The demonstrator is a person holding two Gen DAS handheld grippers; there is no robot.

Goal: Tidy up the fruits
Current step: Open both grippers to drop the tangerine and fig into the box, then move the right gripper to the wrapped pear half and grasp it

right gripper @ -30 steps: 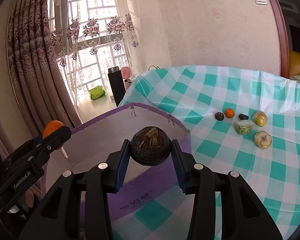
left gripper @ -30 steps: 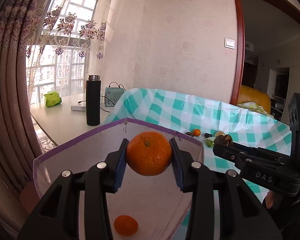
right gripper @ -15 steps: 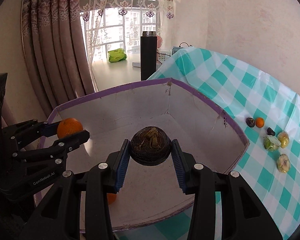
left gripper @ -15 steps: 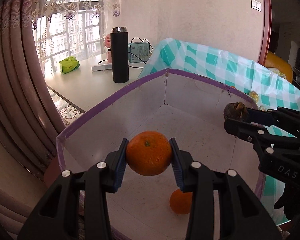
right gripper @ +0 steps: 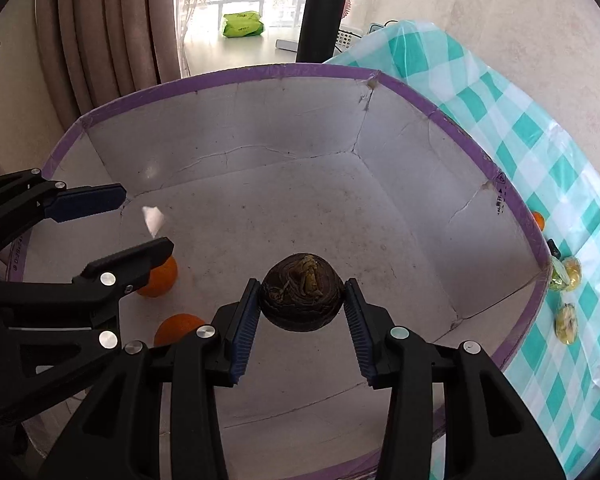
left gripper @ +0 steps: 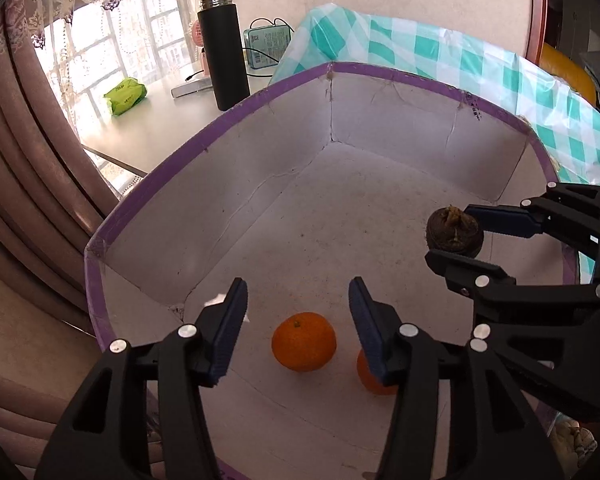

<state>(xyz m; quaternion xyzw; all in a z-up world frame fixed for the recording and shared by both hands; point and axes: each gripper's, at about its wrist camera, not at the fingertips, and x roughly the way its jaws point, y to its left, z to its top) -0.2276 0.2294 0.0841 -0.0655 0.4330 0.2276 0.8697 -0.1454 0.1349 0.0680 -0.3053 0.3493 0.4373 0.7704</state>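
A purple-rimmed cardboard box sits at the table's near-left end. My left gripper is open and empty above the box floor; it also shows in the right wrist view. An orange lies on the floor below it. A second orange lies beside it, partly hidden by a finger. My right gripper is shut on a dark brown round fruit, held over the box interior.
Several small fruits lie on the green checked tablecloth to the right of the box. A black flask, a green packet and a small device stand on a white table by the window. Curtains hang at left.
My left gripper has opened and the orange has dropped onto the box floor beside the other orange. Both grippers have moved lower over the box; the right still holds the dark fruit.
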